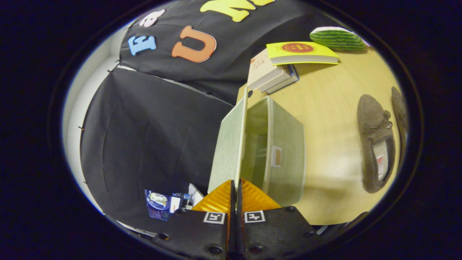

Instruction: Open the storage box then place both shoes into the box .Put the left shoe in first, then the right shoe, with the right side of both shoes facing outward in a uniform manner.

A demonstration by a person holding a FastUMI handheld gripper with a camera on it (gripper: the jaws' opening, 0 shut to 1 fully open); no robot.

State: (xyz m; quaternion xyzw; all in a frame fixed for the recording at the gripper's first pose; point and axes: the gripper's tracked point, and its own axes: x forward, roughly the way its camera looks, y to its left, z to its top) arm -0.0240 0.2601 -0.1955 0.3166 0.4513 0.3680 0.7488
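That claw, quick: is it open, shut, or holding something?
Claw: shut on the box lid, both fingers pinching its edge; the box stands open beside it.

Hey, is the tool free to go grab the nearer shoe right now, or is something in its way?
Probably not yet: the tool is shut on the lid of the storage box. Once it lets go, the nearer shoe lies uncovered on the table.
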